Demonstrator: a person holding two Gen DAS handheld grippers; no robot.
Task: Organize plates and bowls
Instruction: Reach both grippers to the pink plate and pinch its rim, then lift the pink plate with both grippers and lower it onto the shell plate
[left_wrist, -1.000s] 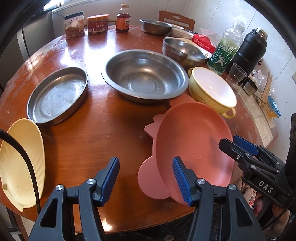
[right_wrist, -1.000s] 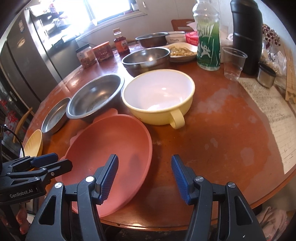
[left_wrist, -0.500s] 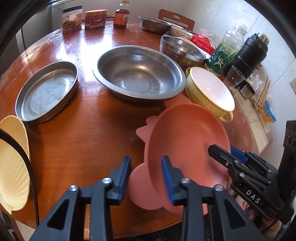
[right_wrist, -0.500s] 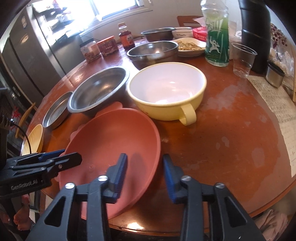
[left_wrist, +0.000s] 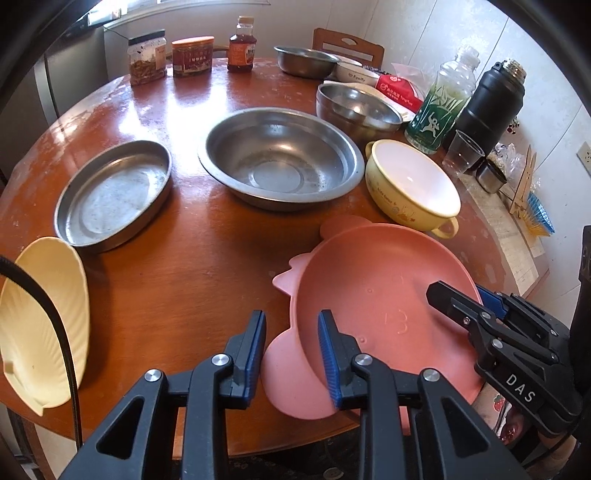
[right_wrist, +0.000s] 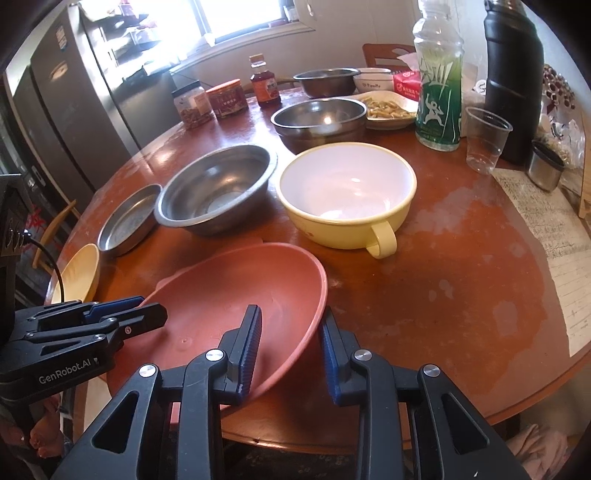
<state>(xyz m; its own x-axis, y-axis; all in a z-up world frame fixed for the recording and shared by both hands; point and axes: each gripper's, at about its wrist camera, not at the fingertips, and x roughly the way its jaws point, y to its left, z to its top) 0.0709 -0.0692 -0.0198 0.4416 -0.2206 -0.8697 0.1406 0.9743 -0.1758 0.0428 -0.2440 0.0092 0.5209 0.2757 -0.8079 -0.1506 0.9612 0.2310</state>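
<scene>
Both sets of jaws have come much closer together since the earlier pictures, and each now sits around the rim of the pink plate (left_wrist: 376, 291). On the left gripper (left_wrist: 291, 354) the jaws are closing, with the plate's near left edge between them; its blue pads look close to the rim, but I cannot tell if they press on it yet. On the right gripper (right_wrist: 290, 350) the jaws stand on each side of the plate's right rim, one inside and one outside. I cannot tell if those pads touch it either.

That pink plate lies at the near edge of the round brown table (left_wrist: 192, 273), tipped a little, partly hanging over the side. Just behind it sits a yellow bowl with a handle (left_wrist: 412, 188). A big metal bowl (left_wrist: 280, 155) is in the middle, with a flat metal pan (left_wrist: 114, 188) to its left. A pale yellow plate (left_wrist: 44, 321) lies at the table's left edge. Jars, a bottle, a black flask and more bowls stand far back
</scene>
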